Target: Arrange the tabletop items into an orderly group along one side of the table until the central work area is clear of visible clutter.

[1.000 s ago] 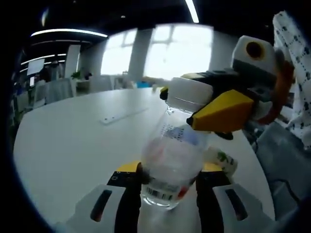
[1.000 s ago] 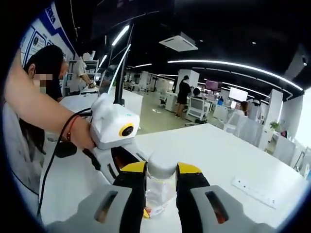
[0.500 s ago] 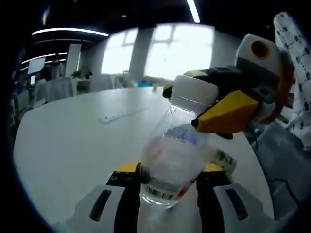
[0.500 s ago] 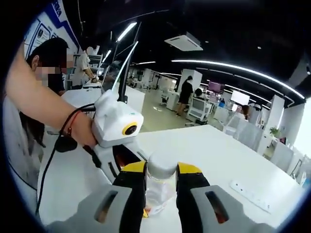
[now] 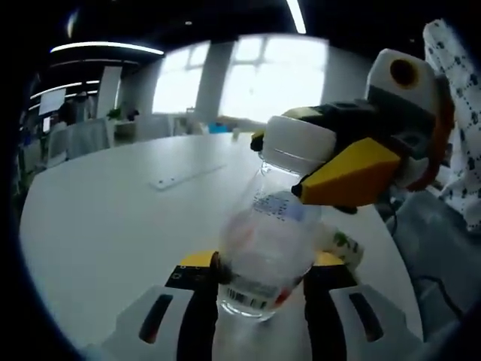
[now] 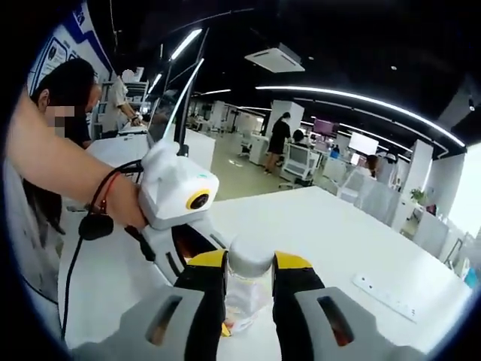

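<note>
A clear plastic bottle (image 5: 264,252) with a printed label is held between both grippers above the white table (image 5: 105,226). My left gripper (image 5: 255,280) is shut on the bottle's lower body. My right gripper (image 6: 249,280) is shut on the white cap (image 6: 249,256); it enters the left gripper view from the right, its yellow-tipped jaws around the cap (image 5: 297,143). In the right gripper view the left gripper (image 6: 176,207) and the hand holding it sit just behind the bottle (image 6: 242,301).
A white power strip (image 5: 188,179) lies on the table, also in the right gripper view as a strip (image 6: 385,298) at the right. A person (image 6: 60,113) stands at the left. A black cable (image 6: 83,241) hangs there. Office desks and chairs lie beyond.
Both grippers keep their grip on the bottle. The right gripper's view has swung slightly, shifting the background; the bottle and cap stay about where they were.
</note>
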